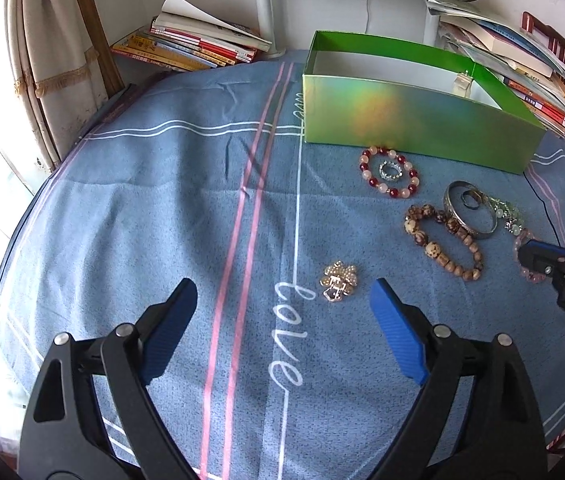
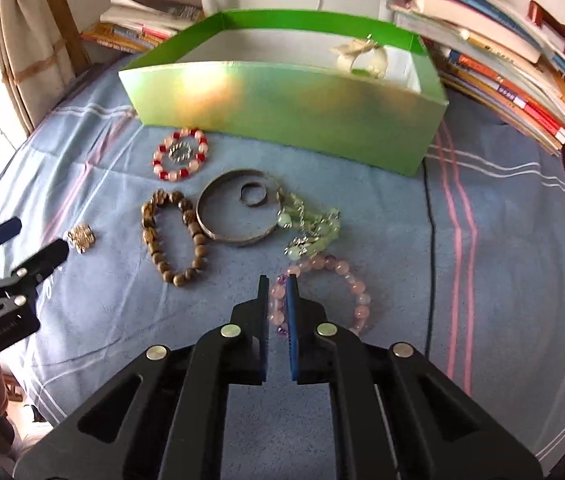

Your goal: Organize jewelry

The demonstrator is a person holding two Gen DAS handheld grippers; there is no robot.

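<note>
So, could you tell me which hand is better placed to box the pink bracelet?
Right: the right gripper is shut on the pink bracelet; the left gripper hangs open by the brooch.

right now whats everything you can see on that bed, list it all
green box: one, shiny green outside, pale inside, back of the cloth, a pale item in its far corner
red and pink bead bracelet: one, before the box, ringing a small silver ring
brown bead bracelet: one, left of the bangle
silver bangle: one, centre, a dark ring inside it
green bead piece: one, pale green, right of the bangle
pink bead bracelet: one, nearest
gold brooch: one, left side
books: stacks both sides, behind
blue cloth: one, striped
left gripper: open, by the brooch
right gripper: shut on the pink bead bracelet
</note>
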